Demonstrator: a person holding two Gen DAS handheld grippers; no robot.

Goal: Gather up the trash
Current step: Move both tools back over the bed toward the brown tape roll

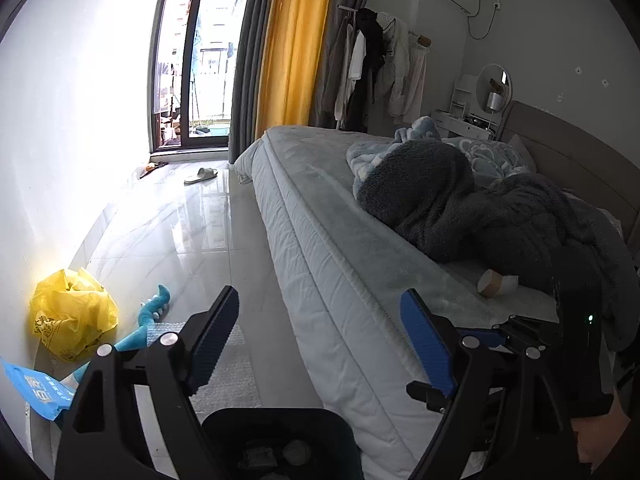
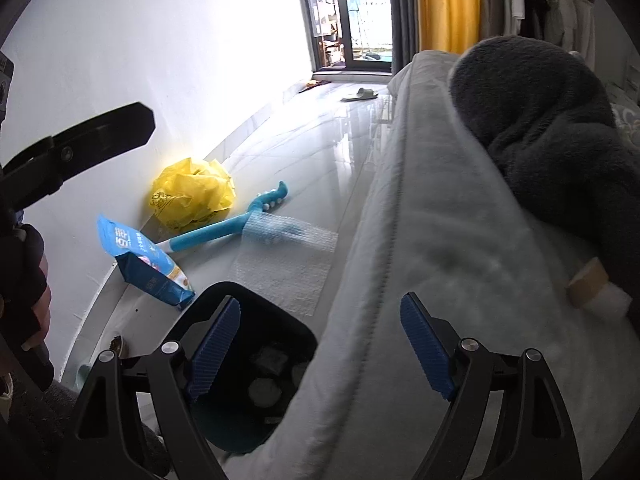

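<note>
My left gripper (image 1: 322, 340) stands open with nothing between its blue pads, above the floor beside the bed. A black trash bin (image 1: 276, 436) sits just below it. My right gripper (image 2: 322, 346) is open too and holds nothing, over the bin (image 2: 256, 364), which has white crumpled bits inside. By the wall lie a yellow plastic bag (image 2: 192, 196), a blue snack package (image 2: 144, 260), a teal long-handled brush (image 2: 224, 228) and a sheet of bubble wrap (image 2: 288, 264). A cardboard roll (image 2: 592, 284) lies on the bed, next to the dark blanket.
The bed's (image 1: 340, 248) edge runs along the right of the floor strip, with a dark fleece blanket (image 1: 460, 208) heaped on it. A slipper (image 1: 202, 175) lies far off near the balcony door. One finger of the left gripper (image 2: 108, 126) and a hand (image 2: 28, 280) show at the left.
</note>
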